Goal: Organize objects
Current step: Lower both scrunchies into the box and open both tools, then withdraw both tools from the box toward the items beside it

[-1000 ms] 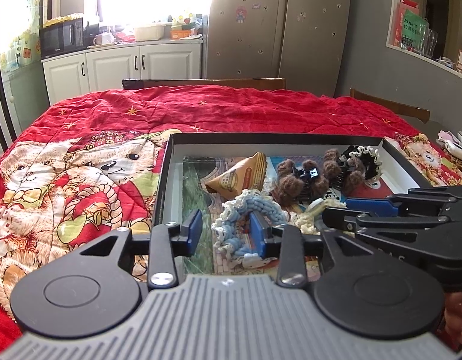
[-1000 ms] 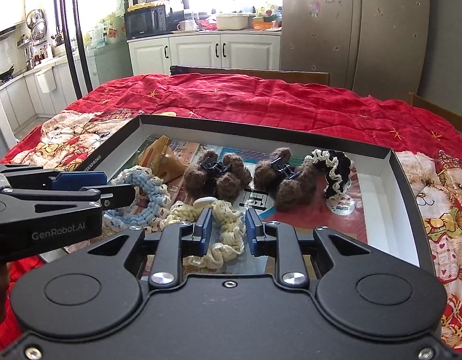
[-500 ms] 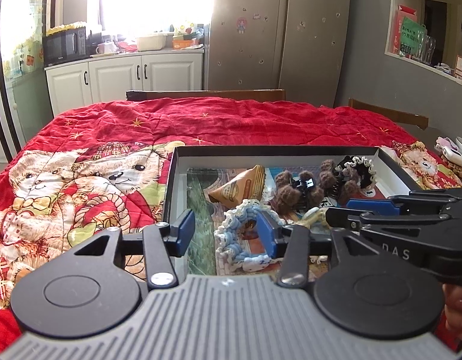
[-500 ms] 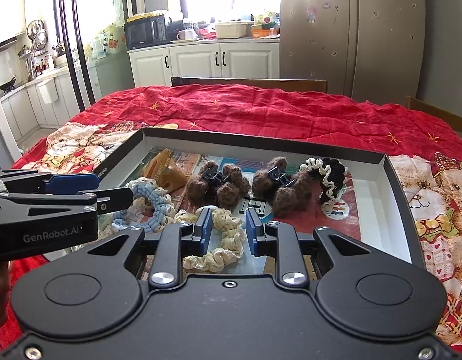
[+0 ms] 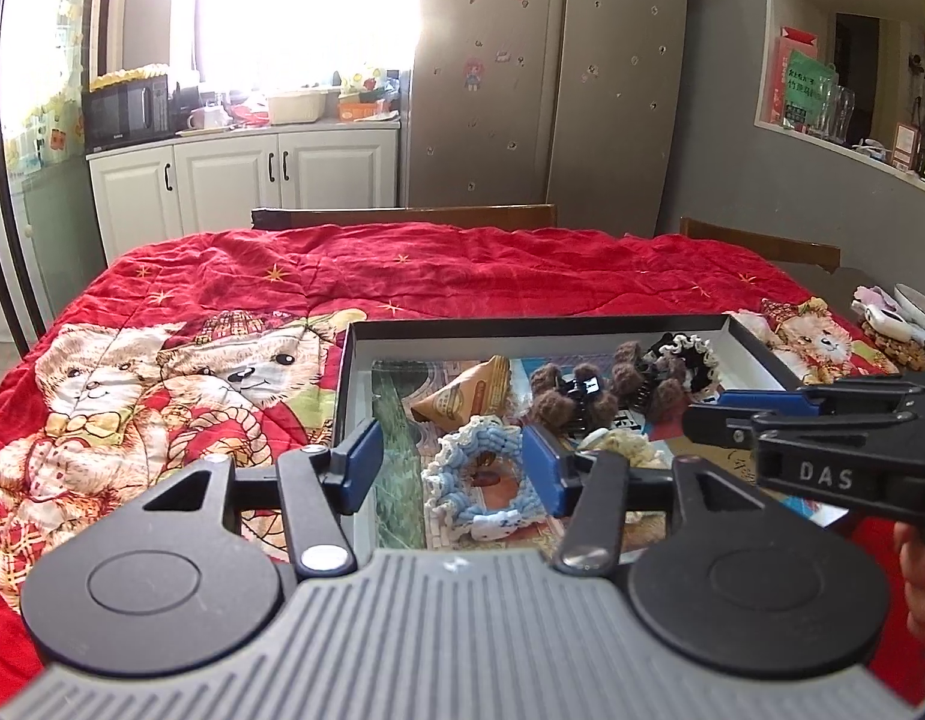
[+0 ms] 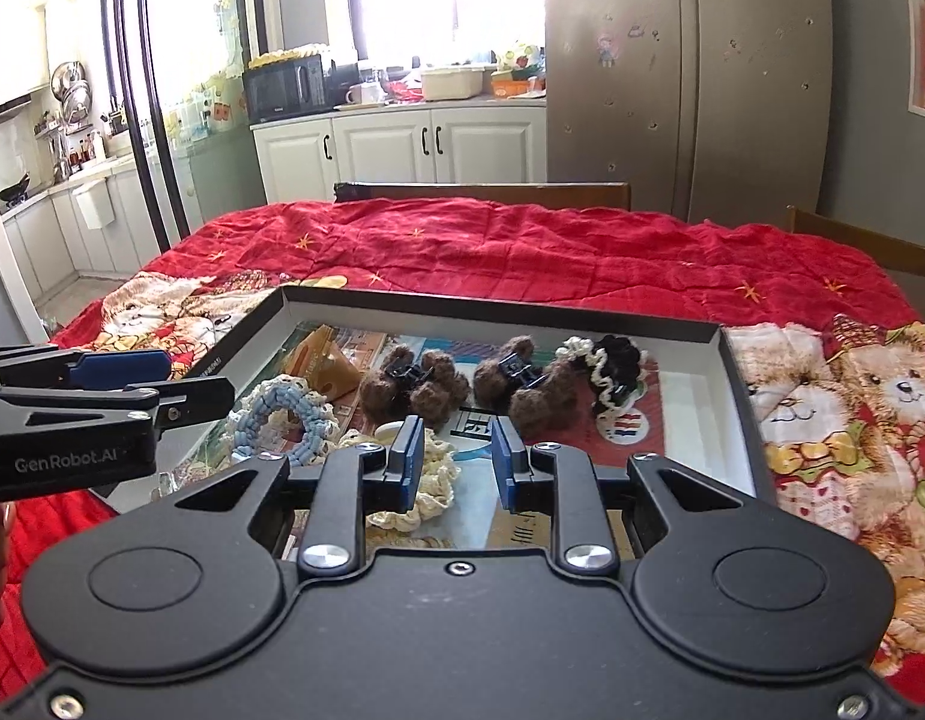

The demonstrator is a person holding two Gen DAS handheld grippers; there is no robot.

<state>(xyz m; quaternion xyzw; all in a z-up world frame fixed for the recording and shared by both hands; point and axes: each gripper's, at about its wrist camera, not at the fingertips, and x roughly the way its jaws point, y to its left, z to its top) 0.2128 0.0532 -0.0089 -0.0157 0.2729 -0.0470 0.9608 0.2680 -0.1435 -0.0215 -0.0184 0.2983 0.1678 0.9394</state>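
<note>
Two hand-held grippers over tray (image 6: 739, 396), left hand-held gripper (image 5: 451, 459) opening above blue scrunchie (image 5: 471, 471), right hand-held gripper (image 6: 451, 457) narrow, empty, black scrunchie (image 6: 606, 369) clearer in right view at 1 o'clock.

Both tools were black plastic with blue finger pads and silver screws: the left gripper (image 5: 451, 462) ribbed grey at bottom, the right gripper (image 6: 451, 463) lettered "DAS".

Tray (image 6: 739, 384) sat on quilt (image 6: 522, 252); scrunchies (image 6: 288, 414) at tray's left, hair clips (image 6: 420, 384) mid, chairs (image 6: 480, 192) behind.
</note>
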